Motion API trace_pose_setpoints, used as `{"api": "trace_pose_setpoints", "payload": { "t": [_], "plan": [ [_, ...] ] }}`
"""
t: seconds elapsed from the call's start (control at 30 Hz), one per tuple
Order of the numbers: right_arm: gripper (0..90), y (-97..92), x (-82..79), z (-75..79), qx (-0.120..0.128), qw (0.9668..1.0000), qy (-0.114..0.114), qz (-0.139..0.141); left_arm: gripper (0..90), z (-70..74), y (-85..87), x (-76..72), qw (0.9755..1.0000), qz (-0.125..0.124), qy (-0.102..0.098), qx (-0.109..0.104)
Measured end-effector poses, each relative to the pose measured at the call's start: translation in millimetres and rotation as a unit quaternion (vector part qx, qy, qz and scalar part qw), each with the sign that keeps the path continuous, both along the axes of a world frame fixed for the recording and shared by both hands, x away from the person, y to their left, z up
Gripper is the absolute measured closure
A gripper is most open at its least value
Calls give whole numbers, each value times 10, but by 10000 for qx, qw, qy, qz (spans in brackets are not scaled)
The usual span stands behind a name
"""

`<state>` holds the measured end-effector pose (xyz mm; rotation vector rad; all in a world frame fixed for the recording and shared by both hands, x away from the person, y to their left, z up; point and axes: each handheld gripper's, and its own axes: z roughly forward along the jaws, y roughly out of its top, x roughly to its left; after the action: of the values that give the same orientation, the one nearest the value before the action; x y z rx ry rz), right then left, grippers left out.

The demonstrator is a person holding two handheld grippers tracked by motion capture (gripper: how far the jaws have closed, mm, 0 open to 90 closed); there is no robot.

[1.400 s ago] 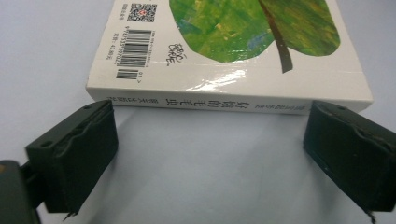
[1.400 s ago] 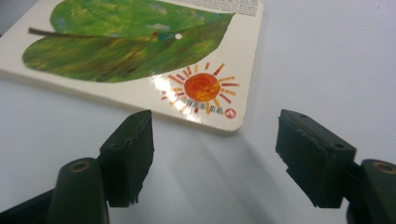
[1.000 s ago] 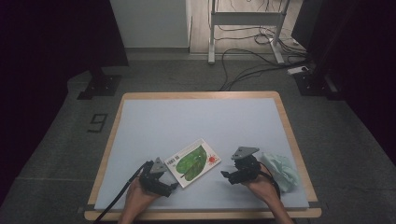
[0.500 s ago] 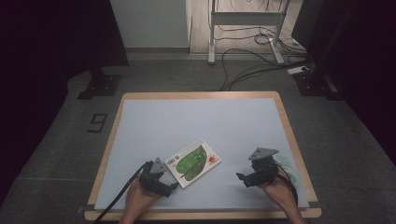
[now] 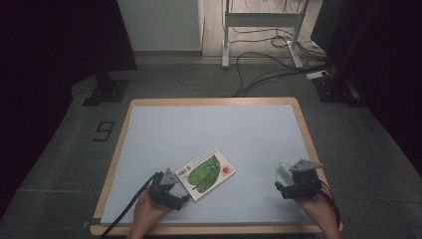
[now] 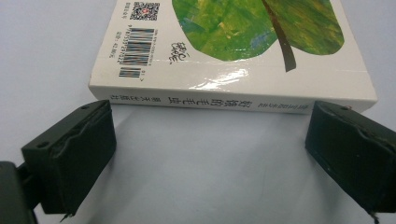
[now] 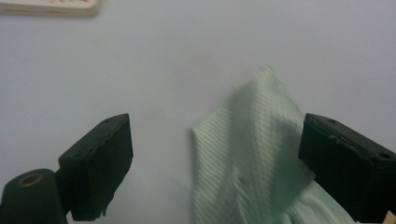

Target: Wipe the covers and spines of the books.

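A white book with a green leaf on its cover (image 5: 206,173) lies flat near the table's front, left of centre. My left gripper (image 5: 181,195) rests at its near corner. In the left gripper view the book (image 6: 233,46) shows its spine just beyond the gripper (image 6: 215,154), which is open and empty. At the front right, my right gripper (image 5: 280,185) stands over a pale green cloth (image 5: 284,170). The cloth (image 7: 252,154) lies between the right gripper's (image 7: 217,158) jaws, against the right one. Those jaws have just been closing but remain wide apart.
The pale blue table top has a wooden rim (image 5: 214,102). Cables (image 5: 268,67) and a metal desk frame (image 5: 259,20) lie on the floor beyond the far edge. A dark stand base (image 5: 104,92) sits at far left, and a "9" marker (image 5: 103,131) on the floor.
My right gripper has moved rightwards from beside the book to the table's right side, over the cloth. The left gripper and the book have stayed put.
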<state>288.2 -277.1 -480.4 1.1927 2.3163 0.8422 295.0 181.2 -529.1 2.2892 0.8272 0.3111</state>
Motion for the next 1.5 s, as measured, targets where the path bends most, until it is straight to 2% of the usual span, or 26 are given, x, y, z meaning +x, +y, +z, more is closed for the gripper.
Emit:
{"api": "trace_pose_setpoints", "payload": {
  "t": [0.17, 0.33, 0.5, 0.6, 0.67, 0.77, 0.87, 0.93, 1.03, 1.23, 1.5],
  "plan": [
    [99, -191, -29, -68, 4, 9994, 35, -340, 19, 0, 0, 0, 10000, 2, -1, -2],
    [142, -303, 8, -193, -18, 9984, 140, -545, 19, -1, 0, -1, 10000, 2, -3, -3],
    [238, -361, 63, -332, -33, 9975, 247, -665, 20, 0, 0, -1, 10000, 2, -1, -3],
    [280, -399, 74, -378, 117, 9969, 339, -700, 20, -1, 0, -1, 10000, 5, -4, -3],
    [350, -416, 69, -382, 278, 9966, 410, -665, 20, 0, 0, -1, 10000, 3, -2, -4],
    [414, -409, 50, -381, 363, 9962, 431, -658, 20, -1, 0, -1, 10000, 5, -5, -3],
    [526, -388, 36, -363, 358, 9963, 484, -616, 20, -1, 0, -2, 10000, 5, -5, -3],
    [659, -368, 29, -347, 368, 9966, 533, -512, 20, -1, 0, -1, 10000, 4, -4, -3],
    [740, -336, 18, -337, 350, 9969, 557, -427, 20, -1, 0, -1, 10000, 6, -6, -5],
    [758, -310, 9, -300, 381, 9972, 512, -390, 20, -1, 0, -1, 10000, 4, -5, -5],
    [756, -228, 21, -98, 506, 9982, 258, -195, 20, -1, 1, -1, 10000, 1, -4, -4]
  ]
}}
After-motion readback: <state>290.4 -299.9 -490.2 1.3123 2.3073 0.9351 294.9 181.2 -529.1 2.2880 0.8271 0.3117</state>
